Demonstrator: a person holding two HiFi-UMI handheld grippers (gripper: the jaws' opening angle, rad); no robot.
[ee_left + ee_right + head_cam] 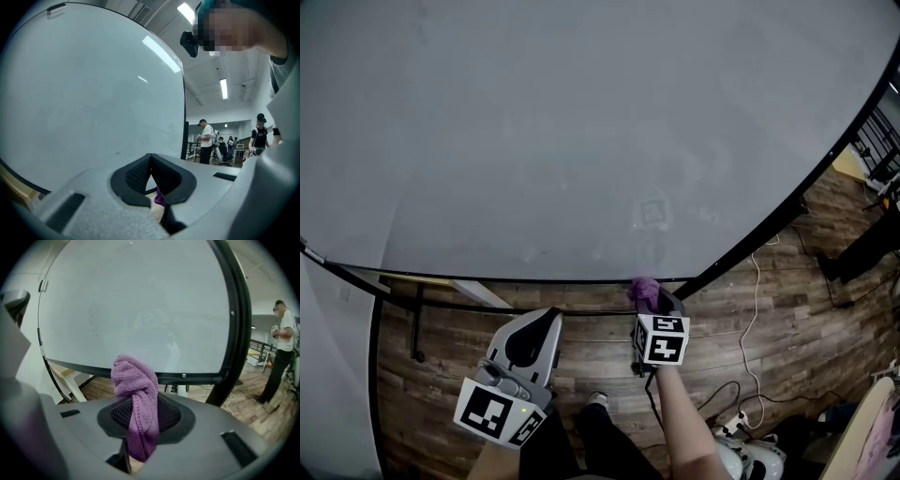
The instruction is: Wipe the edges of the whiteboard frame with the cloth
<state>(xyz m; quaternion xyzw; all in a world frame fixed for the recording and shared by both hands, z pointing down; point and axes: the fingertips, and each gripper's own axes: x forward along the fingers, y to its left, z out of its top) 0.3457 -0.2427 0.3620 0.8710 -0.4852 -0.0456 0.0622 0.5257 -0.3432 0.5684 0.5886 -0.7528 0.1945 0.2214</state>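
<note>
Left gripper [539,319] – pale grey rounded shell, black teardrop inset on top. Left marker cube [499,414] was white with black square patterns; right gripper [653,298] bore matching right marker cube [662,340]. Jaw pads [136,174] were black, mesh-textured, ringed by dark collar – black slots [65,211] in grey housing. Person wore dark trousers [581,436], light shoe [598,399].
</note>
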